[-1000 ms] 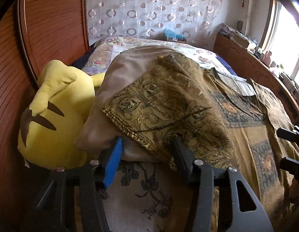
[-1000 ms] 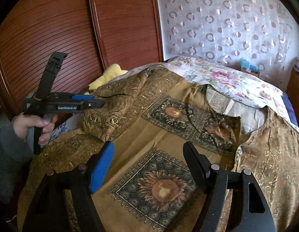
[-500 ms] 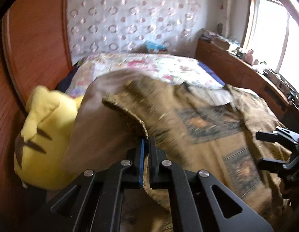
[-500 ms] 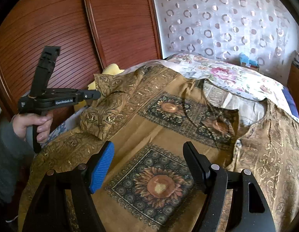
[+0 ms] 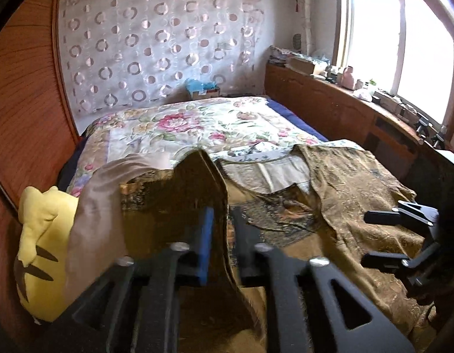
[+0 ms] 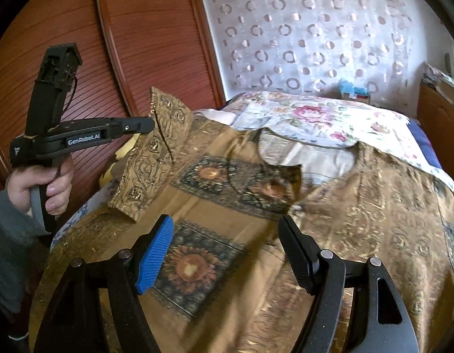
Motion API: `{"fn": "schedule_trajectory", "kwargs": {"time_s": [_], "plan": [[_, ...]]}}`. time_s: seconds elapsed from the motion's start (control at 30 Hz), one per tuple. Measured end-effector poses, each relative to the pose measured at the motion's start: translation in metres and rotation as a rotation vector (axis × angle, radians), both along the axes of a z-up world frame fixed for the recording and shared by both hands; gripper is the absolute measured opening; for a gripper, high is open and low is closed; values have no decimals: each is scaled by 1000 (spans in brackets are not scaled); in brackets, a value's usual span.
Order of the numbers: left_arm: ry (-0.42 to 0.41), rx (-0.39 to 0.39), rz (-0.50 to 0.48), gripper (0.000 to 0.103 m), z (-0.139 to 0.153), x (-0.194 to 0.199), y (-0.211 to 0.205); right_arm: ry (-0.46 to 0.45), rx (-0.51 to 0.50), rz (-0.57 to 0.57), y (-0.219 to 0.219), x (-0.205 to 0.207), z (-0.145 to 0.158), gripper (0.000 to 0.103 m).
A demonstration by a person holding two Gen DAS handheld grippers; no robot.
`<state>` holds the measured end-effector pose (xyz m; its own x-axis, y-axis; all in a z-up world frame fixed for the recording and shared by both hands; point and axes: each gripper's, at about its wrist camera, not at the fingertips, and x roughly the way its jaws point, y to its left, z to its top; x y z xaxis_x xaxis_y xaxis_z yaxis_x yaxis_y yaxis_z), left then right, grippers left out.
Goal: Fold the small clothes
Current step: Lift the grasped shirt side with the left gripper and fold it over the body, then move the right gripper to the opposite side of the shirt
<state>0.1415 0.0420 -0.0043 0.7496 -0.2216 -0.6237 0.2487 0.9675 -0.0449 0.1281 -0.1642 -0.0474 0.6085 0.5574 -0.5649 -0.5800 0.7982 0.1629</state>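
Note:
A brown-gold patterned tunic (image 6: 285, 220) with sunflower panels lies spread on the bed; it also shows in the left wrist view (image 5: 353, 194). My left gripper (image 5: 224, 220) is shut on the tunic's left sleeve (image 5: 180, 203) and holds it lifted above the bed. In the right wrist view the left gripper (image 6: 150, 125) pinches the raised sleeve (image 6: 156, 153). My right gripper (image 6: 227, 232) is open and empty, hovering over the tunic's front panel; it also shows in the left wrist view (image 5: 382, 235) at the right.
A yellow plush toy (image 5: 44, 250) lies at the bed's left edge against the wooden wardrobe (image 6: 138, 44). A floral bedspread (image 5: 197, 123) covers the far bed. A wooden ledge (image 5: 330, 103) with clutter runs under the window at right.
My left gripper closed on the sleeve and lifted it up and toward the tunic's middle. The right gripper stayed open and barely moved.

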Motion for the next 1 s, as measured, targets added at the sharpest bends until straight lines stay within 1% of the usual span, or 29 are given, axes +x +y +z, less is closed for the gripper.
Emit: {"fn": "schedule_trajectory", "kwargs": {"time_s": [0.03, 0.07, 0.23, 0.27, 0.3, 0.33, 0.4, 0.57, 0.8, 1.0], "plan": [[-5, -5, -4, 40, 0, -3, 0, 2, 2, -5, -1, -1, 1, 75], [-11, -9, -7, 43, 1, -7, 0, 5, 5, -11, -2, -1, 0, 75], [-40, -11, 11, 44, 1, -27, -2, 6, 5, -34, -5, -6, 1, 75], [-47, -12, 12, 58, 0, -31, -2, 5, 4, -39, -5, -8, 2, 75], [-58, -19, 14, 76, -2, -37, -1, 5, 2, -45, -6, -9, 3, 75], [-66, -25, 15, 78, -3, -40, -3, 5, 2, -50, -7, -10, 3, 75], [-78, -38, 14, 79, -5, -50, -5, 2, -3, -65, -10, -14, 3, 75], [-112, -25, 44, 79, -7, -66, -18, -9, -6, -99, -15, -19, 10, 75], [-106, -26, 43, 79, -9, -76, -37, -41, -17, -148, -32, -32, 17, 75], [-106, -15, 17, 79, -14, -83, -53, -66, -32, -193, -40, -42, 18, 75]]}}
